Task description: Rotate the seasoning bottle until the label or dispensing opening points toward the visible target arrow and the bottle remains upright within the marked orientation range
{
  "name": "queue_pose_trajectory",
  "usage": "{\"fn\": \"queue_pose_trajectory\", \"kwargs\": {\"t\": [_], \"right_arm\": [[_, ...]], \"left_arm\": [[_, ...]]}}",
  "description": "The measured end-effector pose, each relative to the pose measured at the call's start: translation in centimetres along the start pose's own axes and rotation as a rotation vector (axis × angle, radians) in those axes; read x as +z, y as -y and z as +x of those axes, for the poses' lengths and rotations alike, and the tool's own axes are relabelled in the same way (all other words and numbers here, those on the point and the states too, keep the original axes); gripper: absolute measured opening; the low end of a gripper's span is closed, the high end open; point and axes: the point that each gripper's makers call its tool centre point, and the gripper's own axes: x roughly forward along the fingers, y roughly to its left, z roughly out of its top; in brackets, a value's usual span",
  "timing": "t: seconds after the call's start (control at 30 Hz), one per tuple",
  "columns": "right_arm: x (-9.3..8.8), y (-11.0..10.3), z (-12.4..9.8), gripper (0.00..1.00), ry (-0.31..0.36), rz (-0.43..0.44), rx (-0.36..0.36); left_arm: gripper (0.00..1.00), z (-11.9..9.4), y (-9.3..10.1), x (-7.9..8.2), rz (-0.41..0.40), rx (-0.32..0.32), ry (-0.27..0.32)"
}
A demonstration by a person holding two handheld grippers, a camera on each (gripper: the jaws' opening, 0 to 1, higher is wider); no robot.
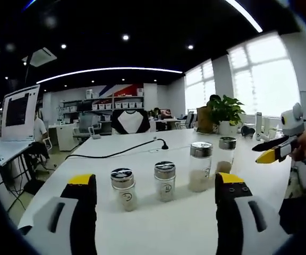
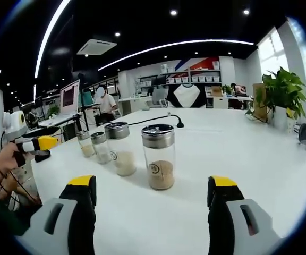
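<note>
Left gripper (image 1: 155,204) jaws spread wide, holding nothing; right gripper (image 2: 150,204) likewise parted and bare. Ahead on the white table (image 2: 248,159), four upright glass seasoning bottles (image 2: 159,157) with metal lids in a row, the nearest in the right gripper view holding brown powder, small round label facing forward.

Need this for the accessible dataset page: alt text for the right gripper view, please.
Four lidded seasoning bottles stand upright in a row on a white table, none held, with the right gripper open in front of them. The left gripper, held in a hand, enters from the left edge; an office lies behind.
</note>
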Motion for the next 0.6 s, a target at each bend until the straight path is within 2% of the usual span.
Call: {"fn": "queue_pose_trajectory", "kwargs": {"t": [0.1,0.17,0.6], "right_arm": [[0.4,-0.1,-0.3,0.88,0.026,0.004,0.005],[0.8,0.0,-0.5,0.88,0.049,0.003,0.000],[1.4,0.2,-1.0,0.89,0.090,0.004,-0.015]], "left_arm": [[1.00,-0.3,0.3,0.3,0.025,-0.004,0.013],[1.00,-0.5,0.5,0.5,0.009,-0.012,0.028],[1.00,-1.9,0.3,1.4,-0.003,0.015,0.051]]}}
